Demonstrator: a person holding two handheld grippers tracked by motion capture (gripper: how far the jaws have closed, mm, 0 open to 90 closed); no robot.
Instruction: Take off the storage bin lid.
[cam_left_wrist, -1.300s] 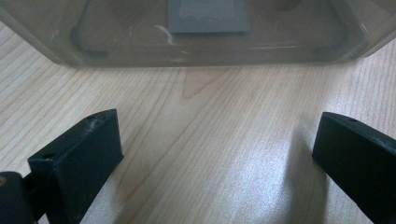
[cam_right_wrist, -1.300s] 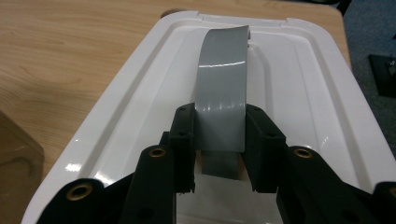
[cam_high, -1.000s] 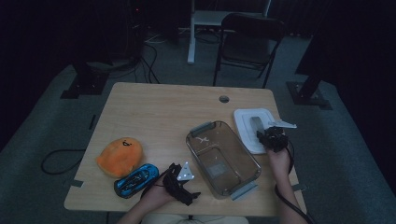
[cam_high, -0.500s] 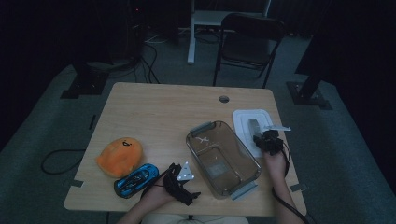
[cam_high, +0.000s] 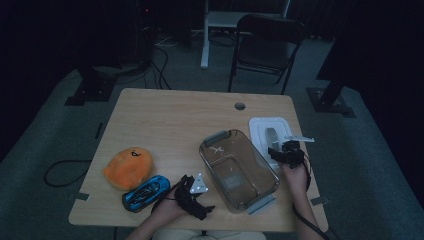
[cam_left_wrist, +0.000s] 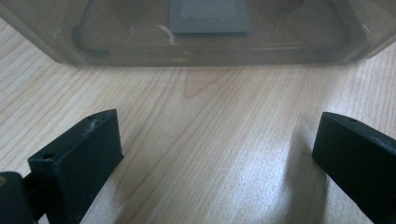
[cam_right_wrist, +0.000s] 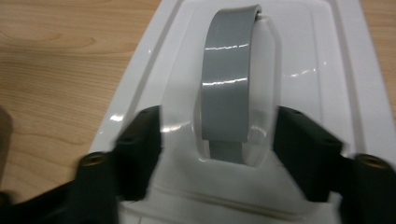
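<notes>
A clear plastic container (cam_high: 239, 170) stands on the wooden table (cam_high: 175, 125), and its wall (cam_left_wrist: 210, 42) faces my left gripper. My left gripper (cam_high: 196, 196) rests by the near edge with its jaws wide open (cam_left_wrist: 217, 149) over bare wood. To the right lies a white lid (cam_high: 260, 127) with a grey strap handle (cam_right_wrist: 229, 84). My right gripper (cam_high: 278, 150) hovers low over that lid (cam_right_wrist: 317, 70). Its jaws have just been opening and now stand open (cam_right_wrist: 217, 140) on either side of the handle's near end, with the pads clear of it.
An orange rounded soft thing (cam_high: 127, 167) and a blue toy (cam_high: 146, 192) lie at the near left. A cable hole (cam_high: 240, 106) sits near the table's far edge. A folding chair (cam_high: 267, 40) stands beyond the table.
The right hand has shifted slightly toward the near edge over the lid. The left hand and the container have stayed put.
</notes>
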